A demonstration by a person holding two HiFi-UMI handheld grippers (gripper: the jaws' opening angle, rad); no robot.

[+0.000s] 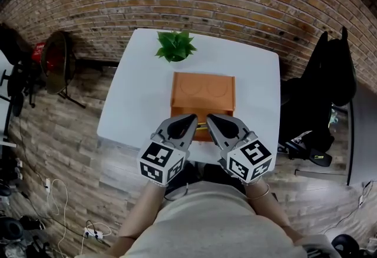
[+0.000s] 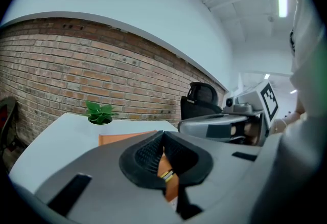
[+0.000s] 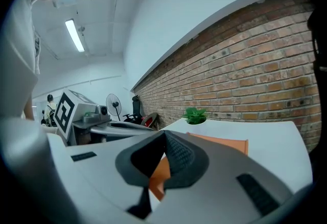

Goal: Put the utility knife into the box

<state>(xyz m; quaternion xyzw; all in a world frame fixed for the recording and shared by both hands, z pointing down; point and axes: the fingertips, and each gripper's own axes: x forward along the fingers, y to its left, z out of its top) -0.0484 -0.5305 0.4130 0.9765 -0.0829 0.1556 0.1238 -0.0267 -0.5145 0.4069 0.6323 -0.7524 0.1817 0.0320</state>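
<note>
Far left of the box (image 1: 203, 89), a floor fan (image 1: 58, 61) stands off the table, out of play. The white table (image 1: 132, 103) carries just the orange box at its centre and a small green plant (image 1: 175, 46) beyond the box's far edge, so nothing lies around the box.

Now the left gripper (image 1: 189, 121), hovering at the box's near edge. Its ribbed pads (image 2: 148, 154) meet tip to tip, clamped on nothing there. Lower in the gap behind those tips a yellow-and-black striped sliver shows against the orange: that looks like the utility knife (image 2: 167, 175). I read it as lying beyond the jaws at the near part of the box, not pinched, but whether it sits in the box or against it I cannot tell.

Just right of it is the right gripper (image 1: 213, 120), its jaws also pressed together and empty, with only the orange box behind them. Both tools are side by side and pointed at the box, a ready stance, I'd say.

Right of the box, off the table, stands a black chair (image 1: 330, 74).

Writing? None readable. The cubes carry only black-and-white square markers, and the box is plain.
</note>
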